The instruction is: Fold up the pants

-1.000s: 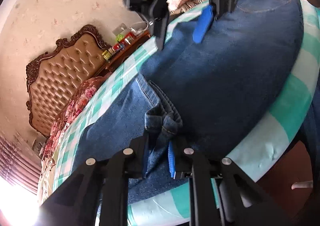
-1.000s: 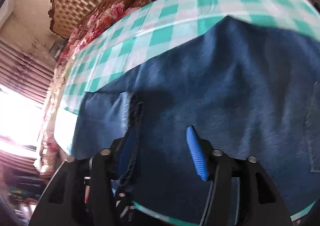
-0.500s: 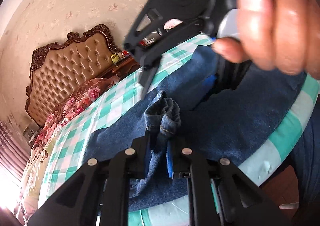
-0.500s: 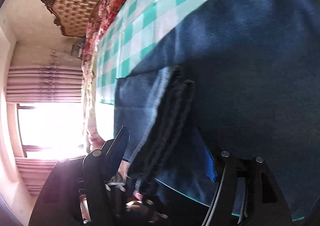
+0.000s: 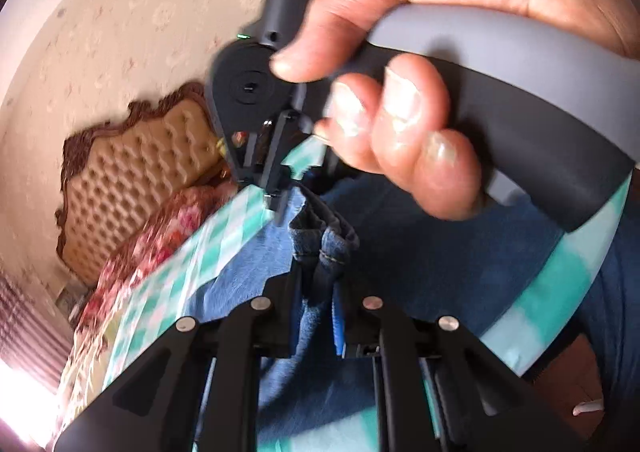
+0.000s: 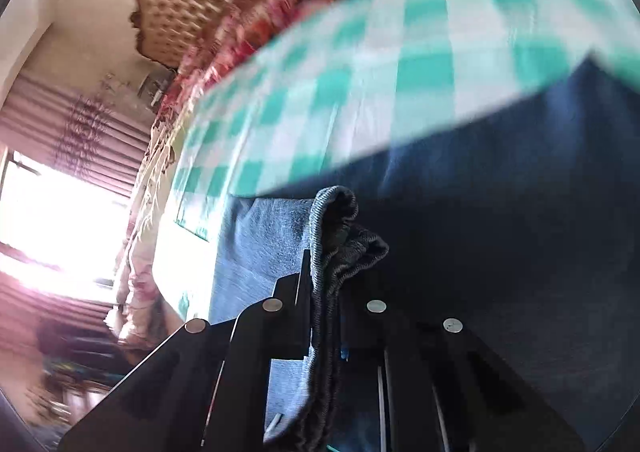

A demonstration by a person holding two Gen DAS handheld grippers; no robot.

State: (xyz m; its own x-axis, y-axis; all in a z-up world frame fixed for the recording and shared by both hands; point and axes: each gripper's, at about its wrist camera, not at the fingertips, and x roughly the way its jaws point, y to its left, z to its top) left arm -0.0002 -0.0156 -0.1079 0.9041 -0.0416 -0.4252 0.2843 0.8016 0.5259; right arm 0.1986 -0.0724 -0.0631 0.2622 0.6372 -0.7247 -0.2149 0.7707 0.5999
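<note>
Blue denim pants (image 5: 420, 252) lie on a table with a green-and-white checked cloth (image 5: 172, 284). My left gripper (image 5: 318, 292) is shut on a bunched hem of the pants (image 5: 328, 248) and holds it raised off the table. My right gripper (image 6: 326, 292) is shut on another folded hem edge (image 6: 340, 236), also lifted, with the paler inside of the denim (image 6: 260, 248) hanging to its left. In the left wrist view the right gripper's body (image 5: 256, 124) and the hand holding its grey handle (image 5: 400, 112) fill the upper right, close above my left one.
The checked table cloth (image 6: 360, 84) stretches away beyond the pants. A bed with a tufted tan headboard (image 5: 136, 180) and floral bedding (image 5: 160, 236) stands behind the table. A bright window with curtains (image 6: 60, 204) is at the left.
The right gripper has shut on the hem edge it was open around. Both grippers have lifted their hems, and the right gripper has come closer to the left one.
</note>
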